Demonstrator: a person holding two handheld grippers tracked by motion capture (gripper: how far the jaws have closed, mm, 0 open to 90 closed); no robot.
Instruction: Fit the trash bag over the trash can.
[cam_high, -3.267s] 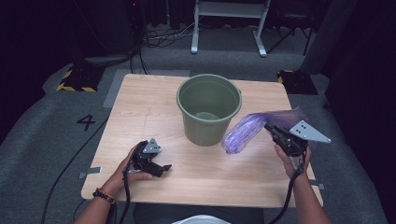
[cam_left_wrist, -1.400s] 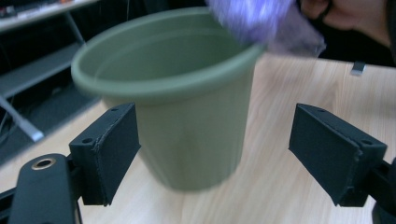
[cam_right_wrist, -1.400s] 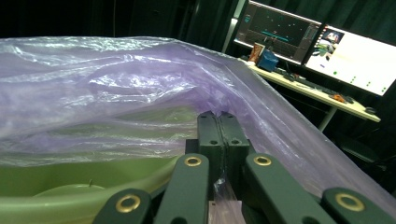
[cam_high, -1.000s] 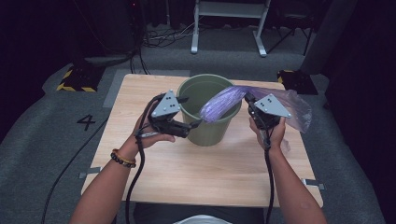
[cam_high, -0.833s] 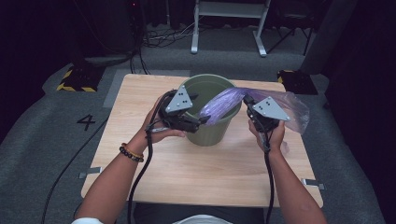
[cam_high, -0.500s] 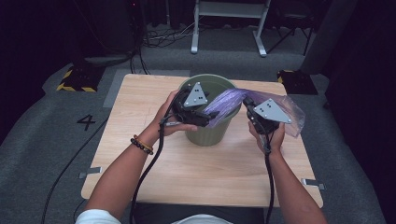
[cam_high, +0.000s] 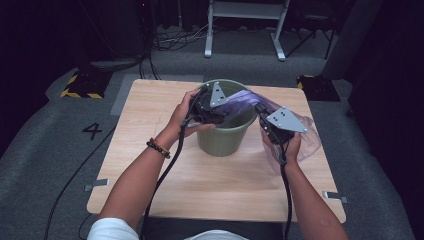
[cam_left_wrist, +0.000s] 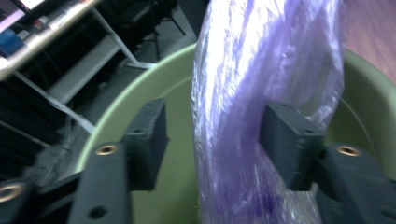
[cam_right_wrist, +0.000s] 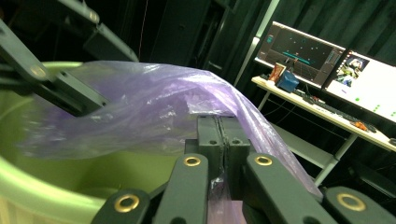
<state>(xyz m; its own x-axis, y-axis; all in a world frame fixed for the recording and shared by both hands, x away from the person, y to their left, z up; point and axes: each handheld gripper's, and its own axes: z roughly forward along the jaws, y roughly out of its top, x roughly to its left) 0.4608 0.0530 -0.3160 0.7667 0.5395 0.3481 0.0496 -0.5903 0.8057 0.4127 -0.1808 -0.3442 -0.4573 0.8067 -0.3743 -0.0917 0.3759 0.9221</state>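
**Bag brought over the bucket mouth**

Both hands have come up from the near part of the bench since the earliest picture, and the left tongs (cam_high: 226, 116) now hang over the green bucket (cam_high: 225, 142), where before they rested well short of it. Their jaws have just been closing: in the left gripper view the purple bag (cam_left_wrist: 252, 107) runs between the two black pads, the right-hand pad against the film and the left-hand pad (cam_left_wrist: 148, 140) apart from it, so the tongs stand apart and do not yet pinch. The right tongs (cam_right_wrist: 223, 140) are clamped together on a fold of the bag just beside the bucket's right rim.

The bag stretches from that grip across the bucket's mouth, and its loose remainder billows to the right of the bucket, partly on the bench (cam_high: 165, 165).

It looks very light, thin, limp and slick: a translucent, glossy, crinkled film that bunches into a twisted rope where it is gathered. A hold is likely to slip unless it takes several layers, so the gathered edge near the bag's opening seems the best place to pinch; a hard pull could tear it. The bucket is smooth, stiff plastic, round, tapering downward, with a rolled rim that should hold the film once folded over.
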